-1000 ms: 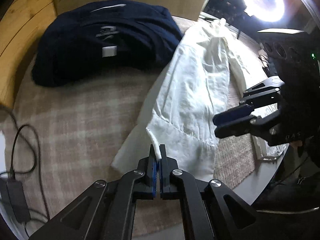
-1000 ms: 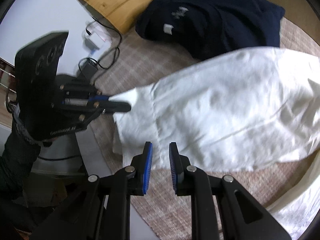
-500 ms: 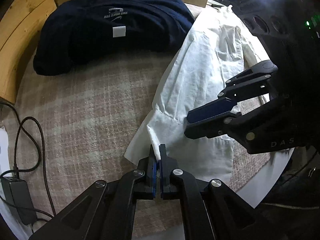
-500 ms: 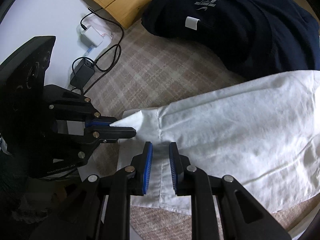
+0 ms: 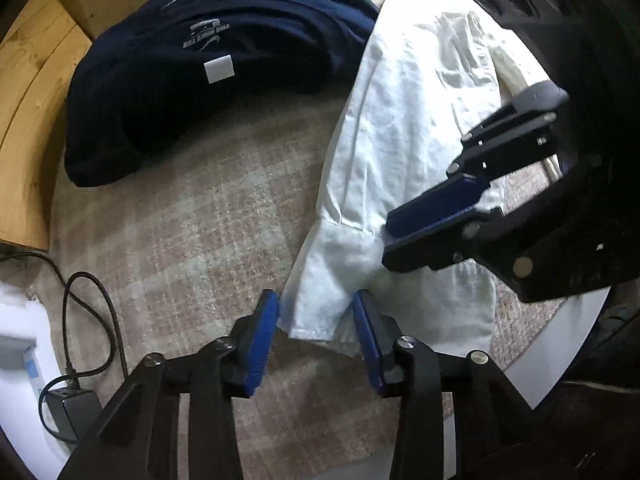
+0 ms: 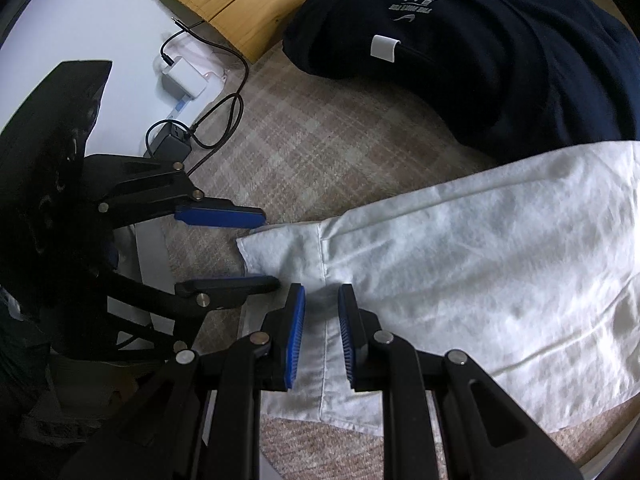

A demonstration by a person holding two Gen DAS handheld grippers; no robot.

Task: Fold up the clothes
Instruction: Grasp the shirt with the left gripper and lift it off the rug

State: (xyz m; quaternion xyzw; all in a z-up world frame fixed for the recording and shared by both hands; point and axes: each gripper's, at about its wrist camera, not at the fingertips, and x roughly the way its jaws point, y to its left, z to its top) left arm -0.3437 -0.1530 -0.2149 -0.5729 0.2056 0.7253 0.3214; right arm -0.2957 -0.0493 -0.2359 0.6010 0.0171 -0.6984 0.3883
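Note:
A white shirt (image 5: 412, 160) lies on the plaid cloth, its sleeve folded across the body with the cuff end (image 5: 320, 312) near the table's front edge. It also shows in the right wrist view (image 6: 480, 264). My left gripper (image 5: 316, 320) is open, its blue pads either side of the cuff end, holding nothing. It shows in the right wrist view (image 6: 248, 248) too. My right gripper (image 6: 321, 316) is open just above the cuff seam; it appears in the left wrist view (image 5: 404, 232).
A folded navy shirt (image 5: 216, 80) lies at the back, also seen in the right wrist view (image 6: 500, 60). A charger and black cable (image 6: 192, 128) sit at the left off the cloth. A wooden board (image 6: 224, 4) lies beyond.
My left gripper has opened and let go of the cuff, which now lies flat on the cloth. The right gripper has come lower and closer over the cuff.

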